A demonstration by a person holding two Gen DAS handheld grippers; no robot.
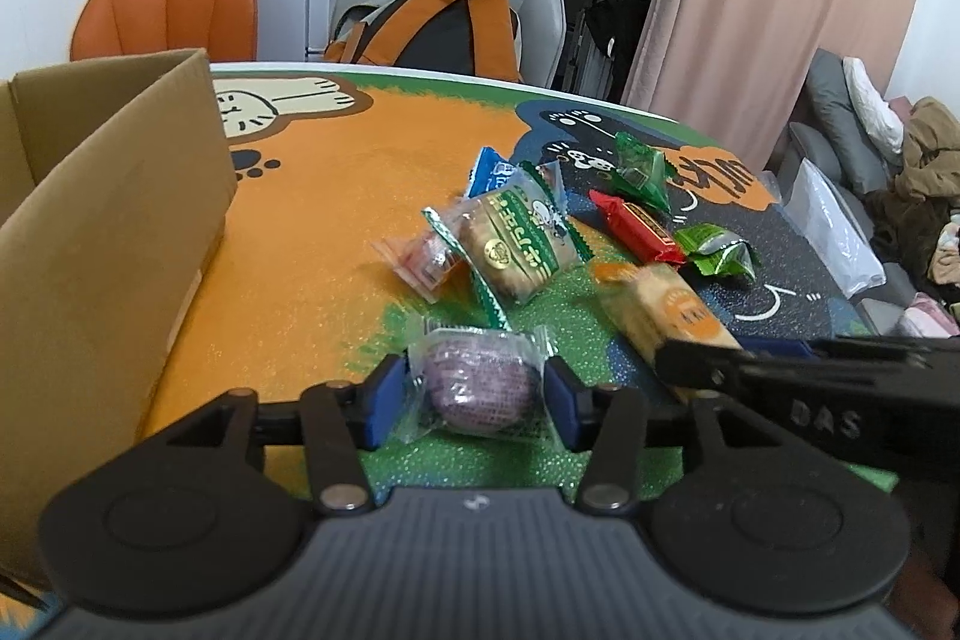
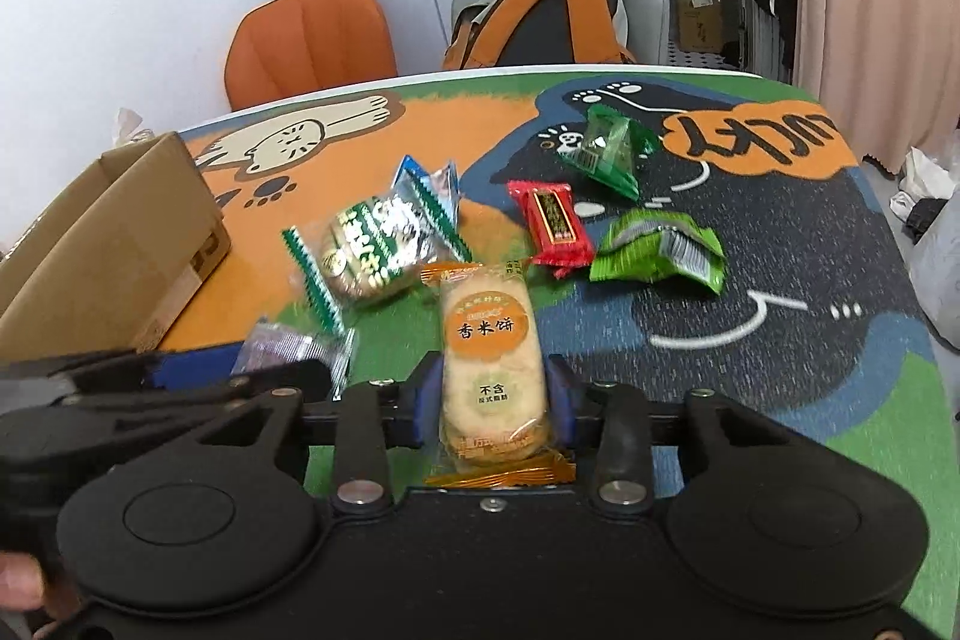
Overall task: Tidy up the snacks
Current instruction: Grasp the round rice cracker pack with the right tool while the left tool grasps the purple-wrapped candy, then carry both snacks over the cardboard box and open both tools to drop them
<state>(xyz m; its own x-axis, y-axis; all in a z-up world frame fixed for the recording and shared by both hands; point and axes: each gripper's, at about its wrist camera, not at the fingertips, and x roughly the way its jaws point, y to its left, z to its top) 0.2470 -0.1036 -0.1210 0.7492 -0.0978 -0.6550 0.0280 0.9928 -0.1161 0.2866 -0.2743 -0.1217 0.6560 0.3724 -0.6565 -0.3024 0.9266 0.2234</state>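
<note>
Step in hand: both hands are picking snacks off the table (image 1: 336, 196) at once, each hand-held gripper taking one packet; judging by the open cardboard box (image 1: 114, 196) at the left, that is probably where the packets are going.

Left hand-held gripper (image 1: 477, 391): its blue pads are sitting at either side of the purple round snack (image 1: 480, 382) in a clear wrapper, the jaws standing at a middling width. The pads are meeting the wrapper's edges, but whether they are truly pressing on the cake inside I cannot tell.

Right hand-held gripper (image 2: 493, 400): it is narrowing onto the rice cracker pack (image 2: 493, 370), which is lying lengthwise between the fingers with its orange end towards the camera; the pads are looking snug against both sides.

Where the snacks are: the two packets are lying on the green patch of the table nearest the grippers; the green-edged biscuit pack (image 1: 516, 244), red bar (image 1: 639, 226) and green packets (image 1: 642, 172) are waiting beyond, well apart from the box.

Next move calls for: firming the left grip before lifting, then carrying each packet leftwards over the box wall. The grippers are working close beside each other, so lifting in turn seems wise.
</note>
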